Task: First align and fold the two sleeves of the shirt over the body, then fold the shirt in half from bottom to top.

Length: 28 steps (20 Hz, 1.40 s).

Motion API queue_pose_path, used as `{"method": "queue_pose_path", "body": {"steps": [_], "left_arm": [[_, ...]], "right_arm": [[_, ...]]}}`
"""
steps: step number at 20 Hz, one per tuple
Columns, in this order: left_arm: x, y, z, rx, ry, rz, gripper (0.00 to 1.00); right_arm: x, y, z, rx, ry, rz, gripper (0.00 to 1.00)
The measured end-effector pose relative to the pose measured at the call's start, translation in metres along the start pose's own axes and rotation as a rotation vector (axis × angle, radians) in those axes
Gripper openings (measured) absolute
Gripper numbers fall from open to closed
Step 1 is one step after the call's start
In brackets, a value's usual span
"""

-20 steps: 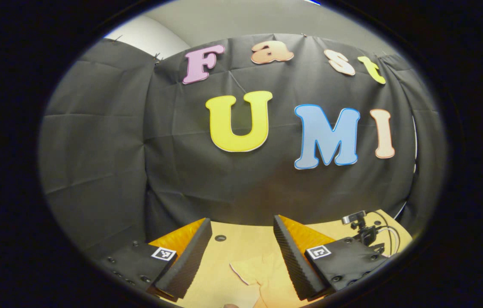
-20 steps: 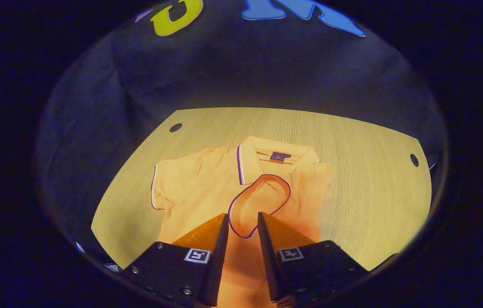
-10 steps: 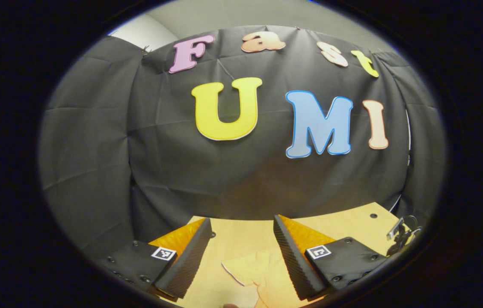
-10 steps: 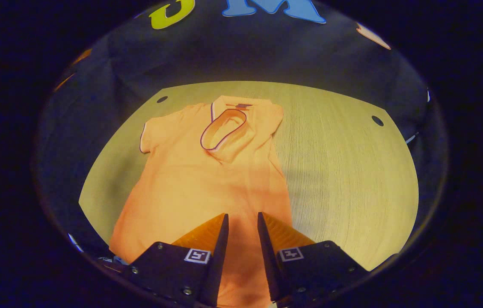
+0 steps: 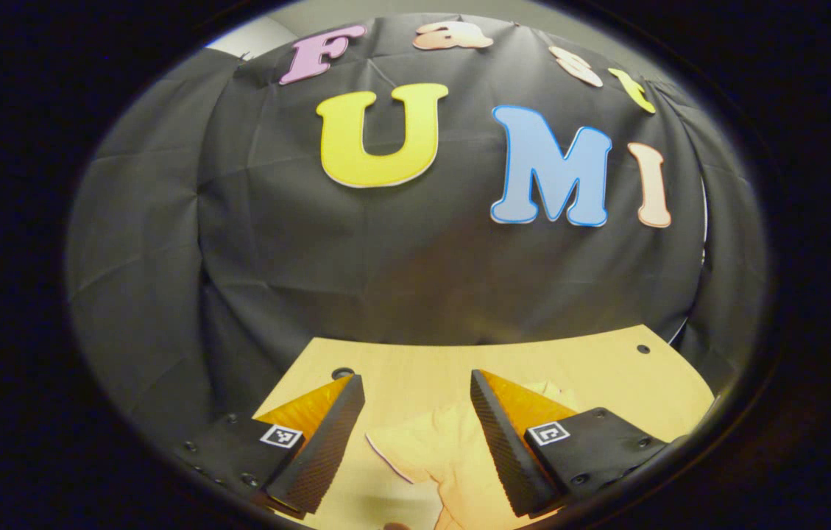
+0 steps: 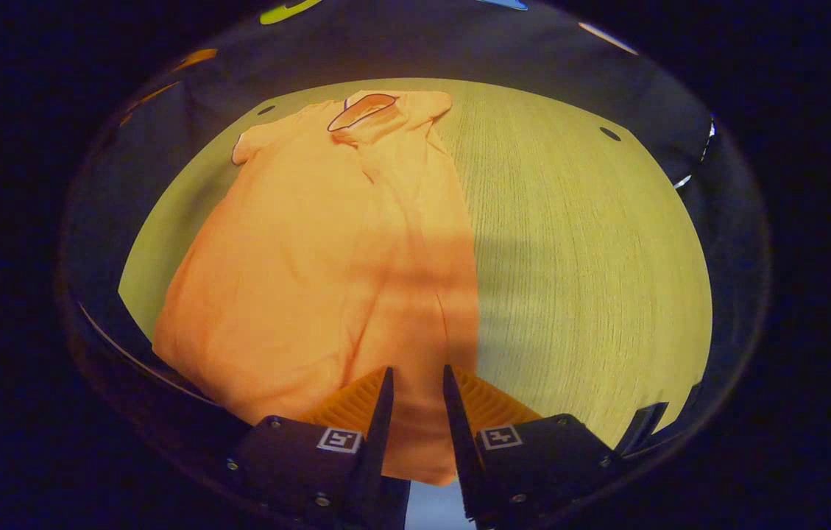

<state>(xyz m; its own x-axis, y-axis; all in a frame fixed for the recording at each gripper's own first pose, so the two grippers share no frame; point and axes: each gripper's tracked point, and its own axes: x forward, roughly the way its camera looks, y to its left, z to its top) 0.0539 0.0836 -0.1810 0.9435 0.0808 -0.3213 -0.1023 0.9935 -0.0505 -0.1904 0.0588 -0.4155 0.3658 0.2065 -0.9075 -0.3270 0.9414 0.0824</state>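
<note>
An orange polo shirt (image 6: pixel 312 243) with dark trim lies flat on the wooden table (image 6: pixel 577 243), collar at the far end. One sleeve (image 6: pixel 367 110) is folded over the body by the collar. The other sleeve (image 6: pixel 246 143) still sticks out to the side. My right gripper (image 6: pixel 417 369) hovers above the hem at the table's near edge, its fingers a narrow gap apart with nothing between them. In the left gripper view, my left gripper (image 5: pixel 415 379) stands wide open above the spread sleeve (image 5: pixel 422 453), not touching it.
Small round holes mark the table's far corners (image 6: pixel 610 133) (image 6: pixel 266 110), and they also show in the left gripper view (image 5: pixel 342 373) (image 5: pixel 642 349). The black cloth wall (image 5: pixel 415 265) stands right behind the table. Bare wood lies to the right of the shirt.
My right gripper has drawn back from the folded sleeve at the collar to the hem at the near edge. The left gripper has tipped down, bringing more table and sleeve into view.
</note>
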Motion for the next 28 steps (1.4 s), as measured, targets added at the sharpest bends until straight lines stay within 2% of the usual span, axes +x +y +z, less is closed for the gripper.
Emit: {"method": "queue_pose_path", "body": {"steps": [3, 9, 10, 11, 12, 14, 22, 28], "left_arm": [[0.026, 0.014, -0.047, -0.045, 0.089, 0.014, 0.95], [0.055, 0.034, -0.098, -0.05, 0.188, 0.046, 0.95], [0.06, 0.036, -0.108, -0.052, 0.201, 0.048, 0.95], [0.065, 0.037, -0.117, -0.053, 0.216, 0.05, 0.96], [0.071, 0.039, -0.127, -0.056, 0.233, 0.054, 0.95], [0.08, 0.041, -0.146, -0.076, 0.274, 0.062, 0.95], [0.112, 0.059, -0.205, -0.144, 0.376, 0.119, 0.96], [0.122, 0.064, -0.228, -0.163, 0.417, 0.147, 0.96]], "right_arm": [[-0.001, -0.001, -0.009, 0.01, 0.018, -0.004, 0.44], [0.002, 0.004, -0.014, 0.016, 0.035, -0.012, 0.43], [0.002, 0.003, -0.014, 0.014, 0.037, -0.014, 0.39], [0.003, 0.004, -0.014, 0.015, 0.04, -0.017, 0.39], [0.004, 0.004, -0.014, 0.015, 0.044, -0.018, 0.44], [0.004, 0.004, -0.013, 0.02, 0.049, -0.018, 0.44], [0.005, 0.004, -0.014, 0.023, 0.077, -0.026, 0.44], [0.006, 0.003, -0.014, 0.04, 0.093, -0.019, 0.44]]}}
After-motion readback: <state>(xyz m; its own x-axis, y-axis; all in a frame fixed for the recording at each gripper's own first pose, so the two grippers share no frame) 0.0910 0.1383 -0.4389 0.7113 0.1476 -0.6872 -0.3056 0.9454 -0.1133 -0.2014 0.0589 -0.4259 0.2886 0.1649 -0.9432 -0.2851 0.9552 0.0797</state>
